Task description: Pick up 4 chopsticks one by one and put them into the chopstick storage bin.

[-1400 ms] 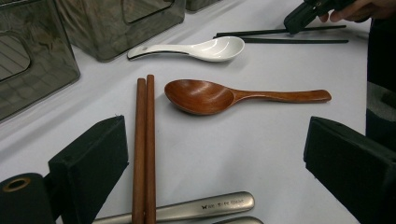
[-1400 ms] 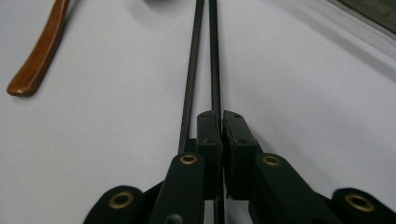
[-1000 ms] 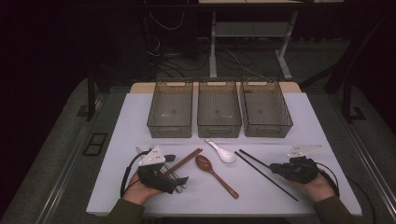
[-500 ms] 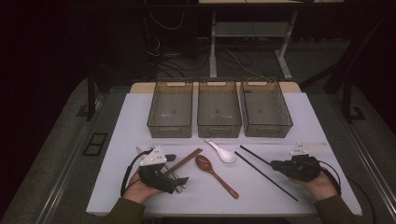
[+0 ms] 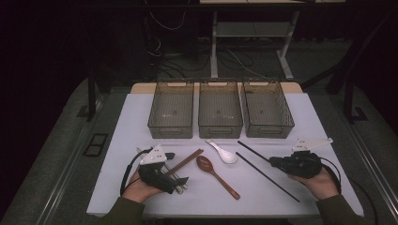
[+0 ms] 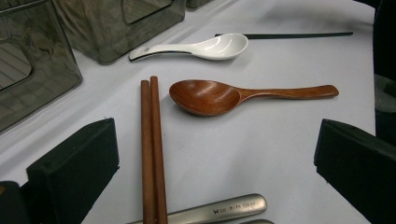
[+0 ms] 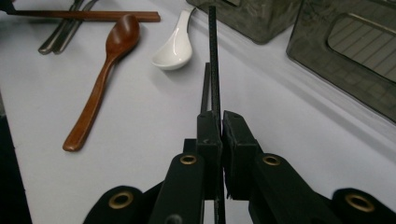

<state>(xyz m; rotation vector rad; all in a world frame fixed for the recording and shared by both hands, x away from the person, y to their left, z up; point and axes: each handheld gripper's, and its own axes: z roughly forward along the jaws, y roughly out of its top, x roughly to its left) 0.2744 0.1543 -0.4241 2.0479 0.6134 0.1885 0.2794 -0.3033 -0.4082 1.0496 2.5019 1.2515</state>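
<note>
Right gripper (image 7: 219, 123): jaws clamped nearly flat on a black chopstick (image 7: 214, 56). It looks like one stick in the pinch with its mate lying just below on the bench, but I can't say for sure from this angle. In the high view that gripper (image 5: 273, 161) sits at the pair's mid-length, right side of the bench (image 5: 328, 187).

Left gripper (image 6: 210, 172): jaws have just been opening and now stand fully wide, gripping nothing. The brown chopsticks (image 6: 150, 140) run up between them, flat on the bench, with metal cutlery handles (image 6: 219, 210) crossing underneath.

Risks:
- If only one black stick is pinched, the other stays behind or rolls.
- The grip is thin and mid-shaft, so the stick could pivot and snag a bin rim.
- Closing the left jaws here may catch the metal handles along with the brown pair.
- The wooden spoon (image 6: 219, 95) lies just beside, easy to nudge; the white spoon (image 6: 196, 48) is farther off.

Three smoky bins (image 5: 220, 110) sit side by side at the back; all look empty.
</note>
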